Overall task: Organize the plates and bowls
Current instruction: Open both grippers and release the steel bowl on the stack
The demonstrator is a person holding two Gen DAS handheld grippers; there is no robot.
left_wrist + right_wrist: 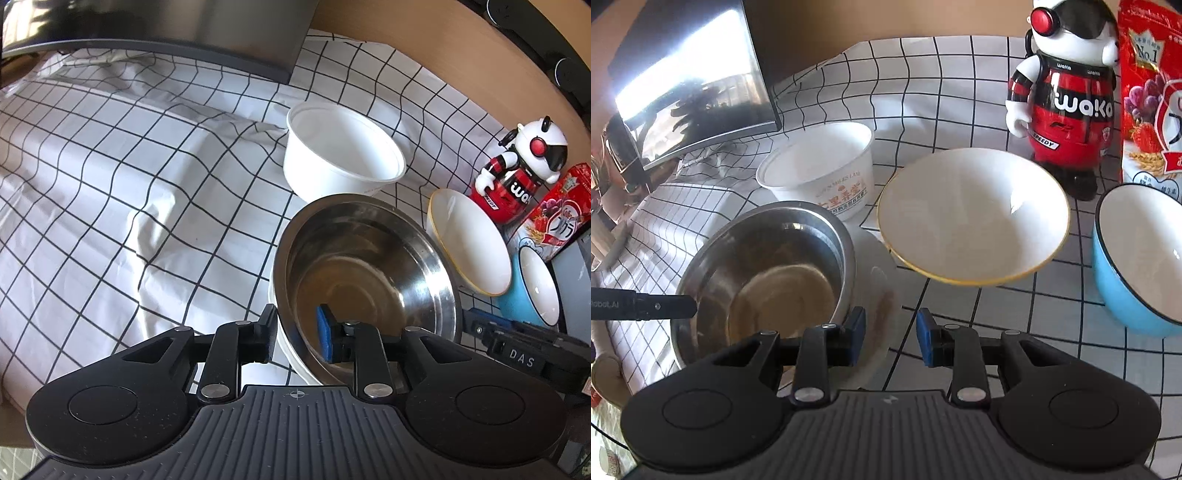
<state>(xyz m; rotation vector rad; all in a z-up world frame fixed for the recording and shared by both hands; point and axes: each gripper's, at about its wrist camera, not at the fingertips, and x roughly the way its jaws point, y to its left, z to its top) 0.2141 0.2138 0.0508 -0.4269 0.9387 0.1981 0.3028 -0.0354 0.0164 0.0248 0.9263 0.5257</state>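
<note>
A checked cloth [110,206] covers the worktop, with a dark monitor [694,92] at its far edge.

The steel bowl [365,273] is the biggest vessel. It sits tilted on a white plate [879,295], which shows under its near and right sides. The left gripper [297,334] has the bowl's near rim between its fingers: one blue pad [325,336] lies inside the bowl and the other finger is outside the wall, closed down to about the rim's thickness, though whether the pads press firmly on the metal is hard to tell from this angle.

Just right of the steel bowl, the yellow-rimmed bowl [973,214] leans toward the camera, overlapping the plate's edge in the right wrist view. Behind these two stands the white tub [820,173], upright, with printed lettering on its side. The blue bowl [1137,266] stands at the far right, near the yellow-rimmed bowl but apart from it.

The right gripper [892,334] hovers over the plate's near edge, its fingers [925,332] parted and holding nothing.

At the back right, a red robot toy [1067,110] stands next to a red cereal bag [1152,92].
</note>
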